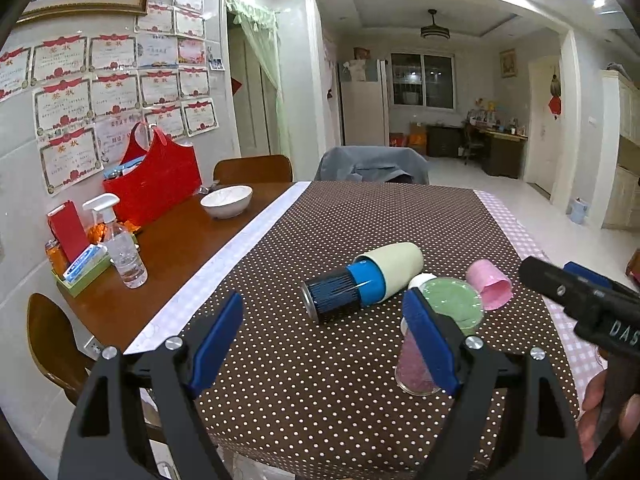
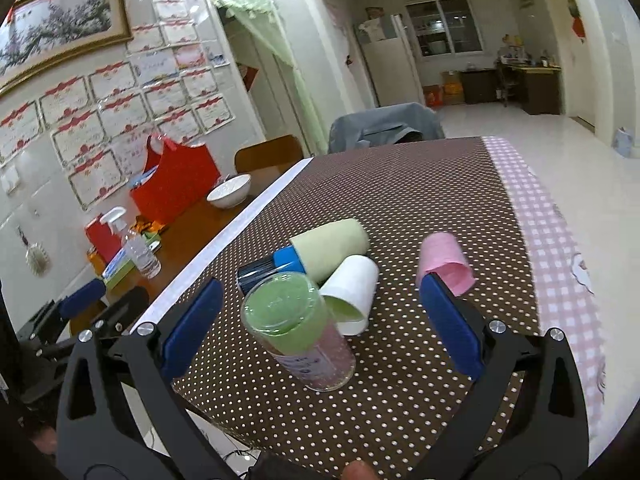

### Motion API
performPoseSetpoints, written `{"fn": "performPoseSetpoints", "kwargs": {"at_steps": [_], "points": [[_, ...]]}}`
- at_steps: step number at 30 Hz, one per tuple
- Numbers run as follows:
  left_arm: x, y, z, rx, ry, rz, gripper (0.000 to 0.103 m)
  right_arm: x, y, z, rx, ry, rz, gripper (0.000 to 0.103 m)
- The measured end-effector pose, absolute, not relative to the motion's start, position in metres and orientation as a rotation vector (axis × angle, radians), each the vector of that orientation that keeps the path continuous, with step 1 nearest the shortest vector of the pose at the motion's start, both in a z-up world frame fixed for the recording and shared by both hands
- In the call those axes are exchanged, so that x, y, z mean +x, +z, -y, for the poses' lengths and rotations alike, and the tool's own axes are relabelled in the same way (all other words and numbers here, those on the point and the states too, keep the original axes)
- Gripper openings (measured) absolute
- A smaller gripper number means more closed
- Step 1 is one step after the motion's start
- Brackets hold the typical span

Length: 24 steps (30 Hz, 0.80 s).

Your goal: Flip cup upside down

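The left claw [image 1: 324, 340] was spread wide over the dotted counter [image 1: 320, 216] and held nothing. In front of it the nested blue and beige cups [image 1: 360, 284] lay on their sides. The clear cup [image 2: 298, 330] stood between the fingers of the right claw [image 2: 320, 316], also spread and not touching it. It would do well to close slowly on the cup's middle, lift, then turn it, avoiding the white cup [image 2: 352, 288] just behind and the pink cup [image 2: 444, 262].

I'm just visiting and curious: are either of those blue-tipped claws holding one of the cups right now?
No, nothing is held. The left gripper and right gripper are both open above the tablecloth, with the upside-down clear cup standing untouched between the right one's fingers.
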State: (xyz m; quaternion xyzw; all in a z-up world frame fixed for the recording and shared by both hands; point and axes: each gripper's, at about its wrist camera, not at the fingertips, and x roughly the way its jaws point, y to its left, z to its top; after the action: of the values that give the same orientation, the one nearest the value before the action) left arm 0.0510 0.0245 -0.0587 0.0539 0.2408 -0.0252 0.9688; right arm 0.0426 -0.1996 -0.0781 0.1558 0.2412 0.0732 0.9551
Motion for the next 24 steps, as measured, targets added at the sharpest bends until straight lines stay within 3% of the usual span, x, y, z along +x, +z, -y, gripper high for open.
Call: {"fn": "performPoseSetpoints", "kwargs": {"at_steps": [24], "points": [[0.002, -0.031, -0.015, 0.123, -0.031, -0.396, 0.084, -0.026, -0.048, 0.201, 0.172, -0.017, -0.359, 0.097]]}}
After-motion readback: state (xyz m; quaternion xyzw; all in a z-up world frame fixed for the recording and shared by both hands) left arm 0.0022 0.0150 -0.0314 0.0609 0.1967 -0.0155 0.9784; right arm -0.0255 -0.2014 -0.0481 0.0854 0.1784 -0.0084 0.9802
